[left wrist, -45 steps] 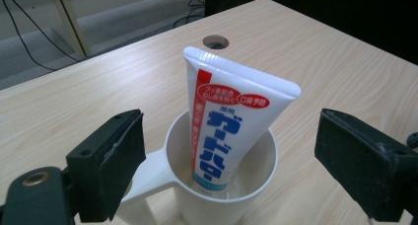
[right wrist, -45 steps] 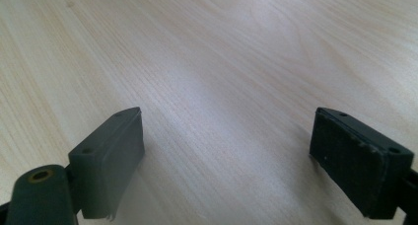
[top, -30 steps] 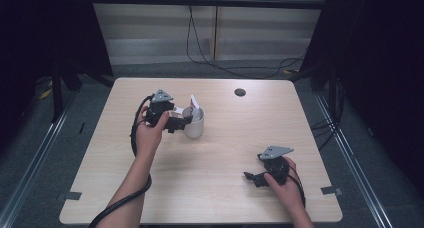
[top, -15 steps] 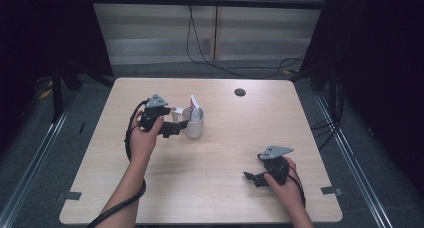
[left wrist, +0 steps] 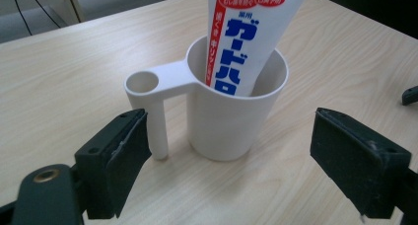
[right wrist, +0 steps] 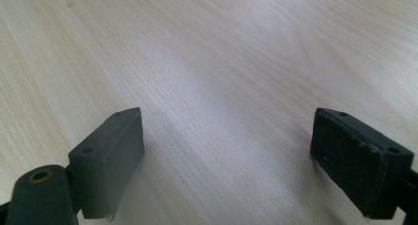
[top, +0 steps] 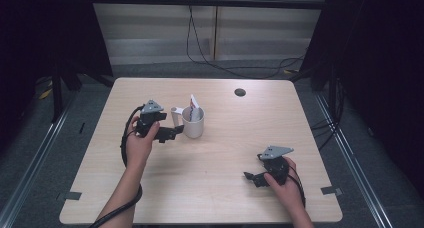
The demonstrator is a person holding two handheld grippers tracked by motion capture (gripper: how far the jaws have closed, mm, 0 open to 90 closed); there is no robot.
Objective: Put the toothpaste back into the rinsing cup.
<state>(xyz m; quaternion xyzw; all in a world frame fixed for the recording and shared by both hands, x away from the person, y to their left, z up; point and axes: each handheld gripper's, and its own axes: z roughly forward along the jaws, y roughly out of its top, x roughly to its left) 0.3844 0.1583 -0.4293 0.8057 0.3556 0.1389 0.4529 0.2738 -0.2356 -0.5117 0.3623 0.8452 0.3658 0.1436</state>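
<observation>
A white cup (top: 193, 123) with a ring-topped side handle (top: 176, 117) stands upright near the middle of the table (top: 220, 198). A red, white and blue toothpaste tube (top: 194, 102) leans inside it. My left gripper (top: 175, 133) lies just left of the cup, open, its tips close to the handle without touching. In the left gripper view the cup (left wrist: 231, 116) and tube (left wrist: 246, 32) stand ahead of the wide-apart jaws of that gripper (left wrist: 236, 136). My right gripper (top: 252, 178) rests low at the front right, open over bare wood (right wrist: 226, 136).
A small dark round hole (top: 240, 92) sits in the tabletop at the back right. Cables (top: 200, 48) run over the floor behind the table. Grey tape marks (top: 330, 190) lie near the front corners.
My left gripper has drawn back to the left and toward the near side, away from the cup's handle. The cup, the tube and my right gripper have stayed put.
</observation>
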